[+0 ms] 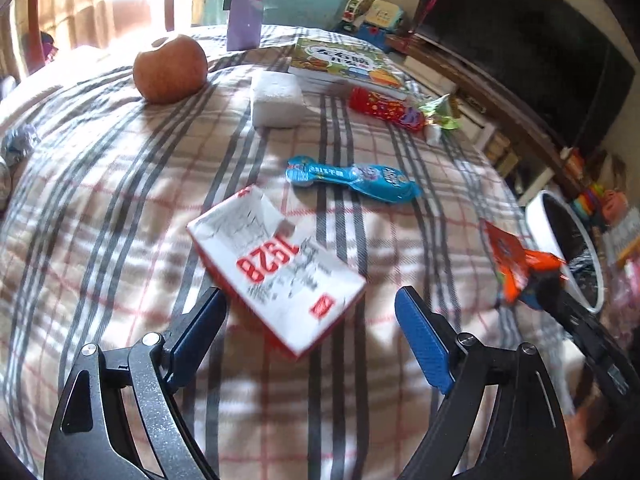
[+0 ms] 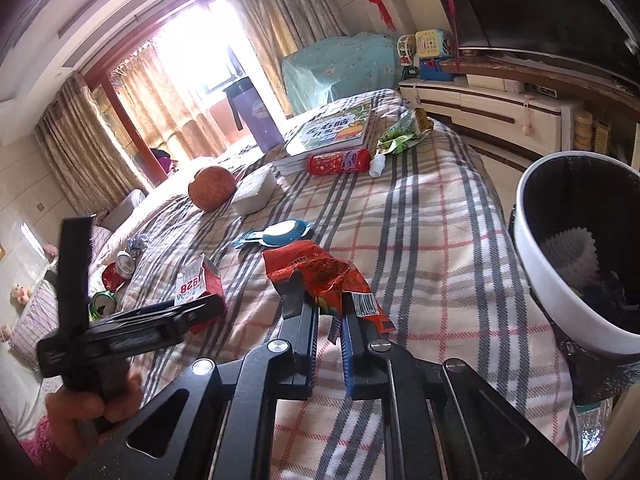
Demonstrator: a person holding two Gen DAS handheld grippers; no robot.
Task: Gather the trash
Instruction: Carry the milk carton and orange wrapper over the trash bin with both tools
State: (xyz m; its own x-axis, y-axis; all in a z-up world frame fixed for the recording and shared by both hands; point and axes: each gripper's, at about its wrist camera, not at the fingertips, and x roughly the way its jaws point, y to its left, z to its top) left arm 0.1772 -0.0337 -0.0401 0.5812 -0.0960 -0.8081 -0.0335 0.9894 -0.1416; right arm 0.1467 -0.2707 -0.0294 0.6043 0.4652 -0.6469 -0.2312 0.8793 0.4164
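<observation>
A red-and-white carton (image 1: 276, 268) marked 1928 lies on the plaid bedspread (image 1: 120, 208). My left gripper (image 1: 310, 314) stands open around its near end, pads apart from it; the right wrist view shows the same carton (image 2: 196, 284) by the left gripper (image 2: 180, 314). My right gripper (image 2: 328, 304) is shut on a crinkled red snack wrapper (image 2: 320, 268), held above the bed, left of the white trash bin (image 2: 560, 280) with a dark liner. The left wrist view shows that wrapper (image 1: 516, 264) beside the bin (image 1: 540, 216).
A blue wrapper (image 1: 352, 178), red tube (image 1: 384, 110), green wrapper (image 1: 440, 112), white box (image 1: 276, 100), apple (image 1: 170, 68), book (image 1: 344, 62) and purple bottle (image 1: 244, 12) lie farther up the bed. Crushed cans (image 2: 120, 268) sit at its left edge. A hand (image 2: 92, 404) holds the left gripper.
</observation>
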